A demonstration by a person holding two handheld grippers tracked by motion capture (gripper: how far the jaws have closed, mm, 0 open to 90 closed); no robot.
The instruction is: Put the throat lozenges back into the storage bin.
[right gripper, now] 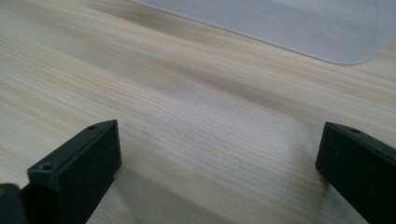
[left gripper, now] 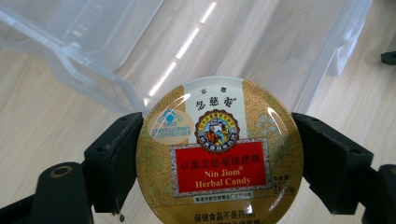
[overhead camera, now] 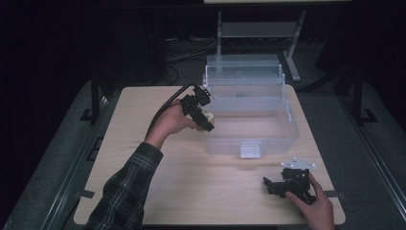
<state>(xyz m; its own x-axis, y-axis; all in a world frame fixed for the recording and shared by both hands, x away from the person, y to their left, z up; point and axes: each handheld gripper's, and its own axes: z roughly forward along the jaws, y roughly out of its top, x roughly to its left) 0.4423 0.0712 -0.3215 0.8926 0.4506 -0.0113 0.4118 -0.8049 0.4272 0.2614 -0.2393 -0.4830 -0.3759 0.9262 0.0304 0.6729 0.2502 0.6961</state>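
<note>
Holding a round candy tin [left gripper: 219, 151] clamped edge to edge between its two jaws, the left gripper [overhead camera: 200, 111] hovers at the near left corner of the clear plastic box [overhead camera: 280, 125], whose lid stands open at the back. The step in hand looks like placing the tin inside. To do it well, the person should carry the tin over the wall, lower it close to the floor of the box, keep it level, then release. The right gripper [overhead camera: 281, 184] rests on the wooden table [overhead camera: 158, 191], jaws wide apart with nothing between them.
</note>
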